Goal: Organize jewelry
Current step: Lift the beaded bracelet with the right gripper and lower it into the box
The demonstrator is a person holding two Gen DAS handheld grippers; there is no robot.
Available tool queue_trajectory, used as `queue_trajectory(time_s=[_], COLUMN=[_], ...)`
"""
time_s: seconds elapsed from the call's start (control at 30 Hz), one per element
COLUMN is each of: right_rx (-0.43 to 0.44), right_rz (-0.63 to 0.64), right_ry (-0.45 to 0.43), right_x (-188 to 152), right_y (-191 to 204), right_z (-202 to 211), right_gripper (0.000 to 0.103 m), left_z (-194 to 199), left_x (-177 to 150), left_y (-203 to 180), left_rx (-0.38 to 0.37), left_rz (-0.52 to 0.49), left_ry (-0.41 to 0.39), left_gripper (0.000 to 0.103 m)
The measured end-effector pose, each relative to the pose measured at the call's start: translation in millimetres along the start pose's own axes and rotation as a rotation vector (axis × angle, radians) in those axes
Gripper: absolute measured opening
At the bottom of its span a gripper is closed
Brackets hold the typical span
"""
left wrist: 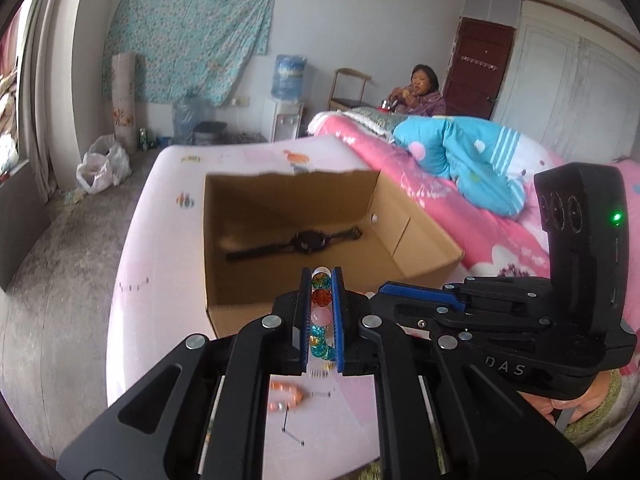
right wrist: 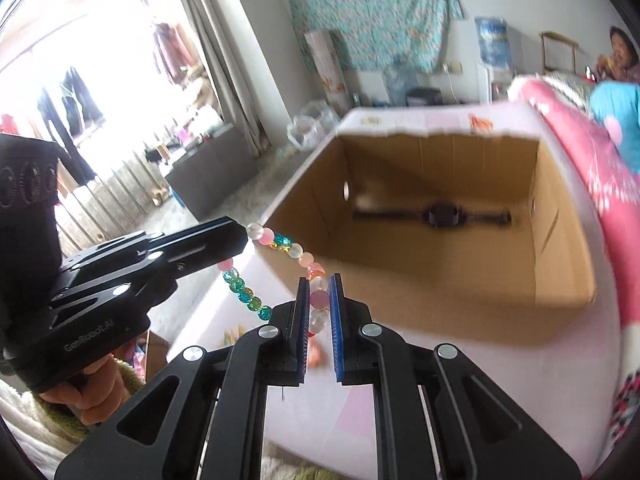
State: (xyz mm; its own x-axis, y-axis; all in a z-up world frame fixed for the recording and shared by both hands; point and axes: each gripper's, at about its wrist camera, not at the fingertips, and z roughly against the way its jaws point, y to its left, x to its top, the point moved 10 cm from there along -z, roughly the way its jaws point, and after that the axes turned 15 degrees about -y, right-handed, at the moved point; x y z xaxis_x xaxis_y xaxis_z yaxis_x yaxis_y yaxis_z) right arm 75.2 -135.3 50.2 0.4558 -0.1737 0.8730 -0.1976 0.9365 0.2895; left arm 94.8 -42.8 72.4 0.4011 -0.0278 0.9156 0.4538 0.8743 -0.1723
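Both grippers, left and right, clenching one beaded bracelet beside the cardboard box, risking snapping its cord if pulling apart.

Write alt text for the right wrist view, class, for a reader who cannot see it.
Two claws hold a bracelet of colourful beads stretched between them: the right claw in the foreground, the left claw reaching in from the left. Beyond them an open cardboard box sits on a pink bed with a black watch inside.
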Motion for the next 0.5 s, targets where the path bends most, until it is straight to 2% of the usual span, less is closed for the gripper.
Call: queue_trajectory(time_s=[0.13,0.27,0.4,0.5], right_rx=[0.024,0.035,0.046,0.055], right_rz=[0.002,-0.015,-0.049,-0.095], right_ry=[-0.019,0.013,0.095,0.194], right_x=[35.1,53.1,58.6,51.5], right_y=[-8.7,-24.6,-40.7,-52.9], right_z=[-13.0,-37.2,-68.4,-96.5], right_gripper=[0.010,0.010,0.010,0.010], left_z=[-20.0,-46.3,-72.6,-92.6], left_x=[27.8,40.1,36.1,21.9], left_y=[0.9,13.5,30.2,44.5], left_rx=[-0.011,-0.002,0.012,0.026], left_rz=[-0.017,-0.018,-0.008,0.000], left_ry=[-0.016,0.018,0.093,0.173], left_gripper=[0.009,0.009,0.009,0.009])
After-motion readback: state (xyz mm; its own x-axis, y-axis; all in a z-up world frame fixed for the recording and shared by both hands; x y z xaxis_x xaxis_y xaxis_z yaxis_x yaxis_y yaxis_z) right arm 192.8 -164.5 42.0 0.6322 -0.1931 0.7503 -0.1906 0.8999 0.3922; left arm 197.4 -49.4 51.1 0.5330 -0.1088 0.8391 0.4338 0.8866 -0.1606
